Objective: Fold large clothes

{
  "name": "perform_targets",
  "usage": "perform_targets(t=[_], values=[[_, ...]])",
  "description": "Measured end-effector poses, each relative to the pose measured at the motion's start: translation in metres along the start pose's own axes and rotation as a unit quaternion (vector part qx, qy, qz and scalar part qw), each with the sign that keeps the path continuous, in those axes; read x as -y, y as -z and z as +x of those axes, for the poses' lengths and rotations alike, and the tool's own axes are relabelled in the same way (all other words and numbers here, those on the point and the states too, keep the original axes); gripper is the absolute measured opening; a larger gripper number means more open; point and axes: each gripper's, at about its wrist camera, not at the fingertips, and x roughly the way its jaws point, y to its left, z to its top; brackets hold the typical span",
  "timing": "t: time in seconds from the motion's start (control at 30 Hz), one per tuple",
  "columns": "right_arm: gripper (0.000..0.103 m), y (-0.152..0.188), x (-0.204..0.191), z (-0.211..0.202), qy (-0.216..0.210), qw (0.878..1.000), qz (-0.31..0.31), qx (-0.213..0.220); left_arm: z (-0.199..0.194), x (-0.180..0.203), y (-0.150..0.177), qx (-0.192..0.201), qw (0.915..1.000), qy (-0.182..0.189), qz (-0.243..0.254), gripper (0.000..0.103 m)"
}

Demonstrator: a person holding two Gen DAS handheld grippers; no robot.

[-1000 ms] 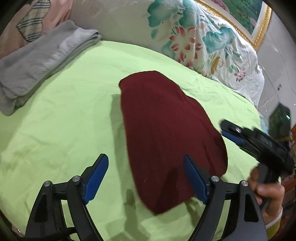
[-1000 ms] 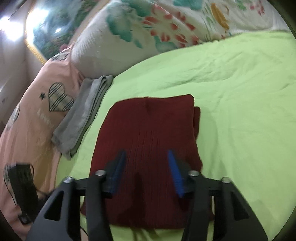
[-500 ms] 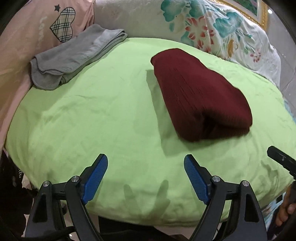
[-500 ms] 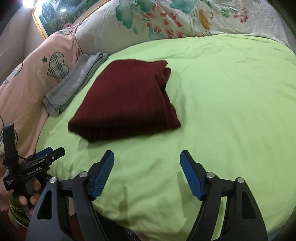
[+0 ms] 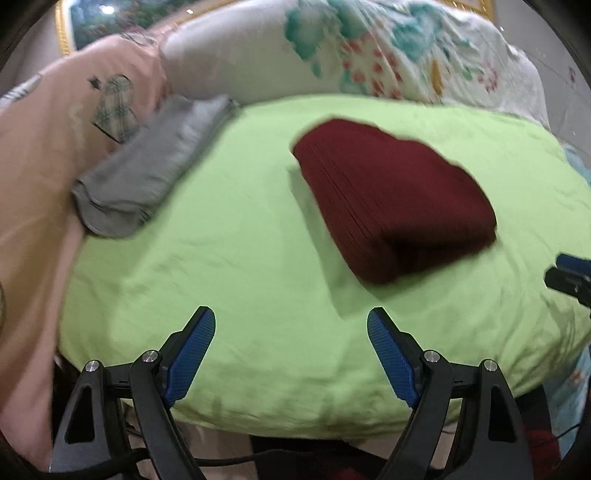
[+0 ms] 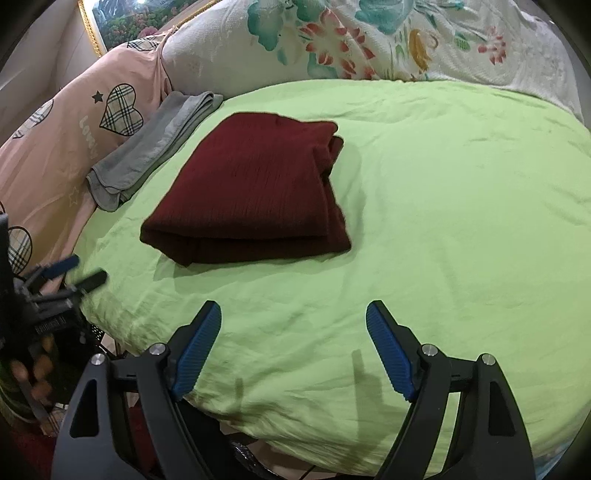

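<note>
A dark red garment (image 5: 391,199) lies folded into a thick rectangle on the green sheet (image 5: 240,258); it also shows in the right wrist view (image 6: 251,192). My left gripper (image 5: 291,350) is open and empty, held back near the bed's front edge, apart from the garment. My right gripper (image 6: 293,347) is open and empty, also back over the front edge. The left gripper appears at the left of the right wrist view (image 6: 74,273), open. The right gripper's tip (image 5: 569,273) shows at the right edge of the left wrist view.
A folded grey garment (image 6: 155,147) lies at the sheet's left edge against a pink heart-print pillow (image 6: 74,122). A white floral pillow (image 6: 369,40) lines the back. A framed picture (image 6: 129,18) hangs behind. The bed's front edge drops to the floor.
Both grippers have drawn back from the folded red garment toward the bed's front edge. The right gripper's jaws went from narrow over the garment to wide open. The garment lies still.
</note>
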Motion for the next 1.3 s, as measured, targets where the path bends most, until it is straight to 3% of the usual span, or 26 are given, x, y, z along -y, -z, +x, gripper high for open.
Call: perform_targets(t=[0.2,0.33,0.5,0.83,1.3], values=[[0.084,-0.024,-0.001,-0.03,-0.012,0.999,-0.02,0.022,-0.028,-0.014,-0.029,0.027,0.9985,-0.028,0.038,0.085],[0.086,-0.028,-0.002,-0.029,-0.015,0.999,-0.028,0.026,-0.024,-0.015,-0.028,0.022,0.9992,-0.017,0.03,0.099],[0.086,-0.019,-0.003,-0.004,-0.021,1.0,-0.016,0.0,0.003,-0.004,-0.016,0.005,0.999,-0.023,0.038,0.099],[0.086,-0.015,-0.016,0.026,-0.012,0.998,-0.052,-0.033,0.035,0.001,-0.017,-0.032,0.9986,-0.018,0.039,0.099],[0.086,-0.031,-0.022,0.035,-0.021,0.998,-0.05,-0.038,0.039,0.001,-0.032,-0.037,0.9987,-0.014,0.031,0.099]])
